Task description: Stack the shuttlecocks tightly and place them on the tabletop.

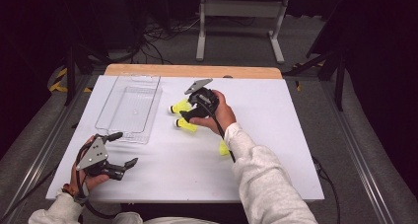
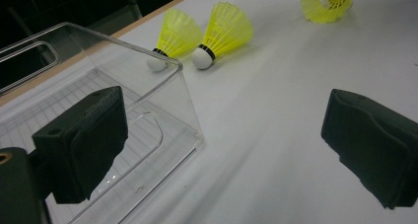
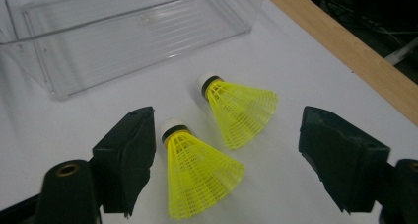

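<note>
Two shuttlecocks flat, corks toward bin

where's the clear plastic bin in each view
High view: the clear plastic bin lies left of centre, near the table's far edge.
Left gripper view: left half, behind the left jaw.
Right gripper view: across the top left.
Shared landmark: the pair of yellow plastic shuttlecocks lying beside it.
</note>
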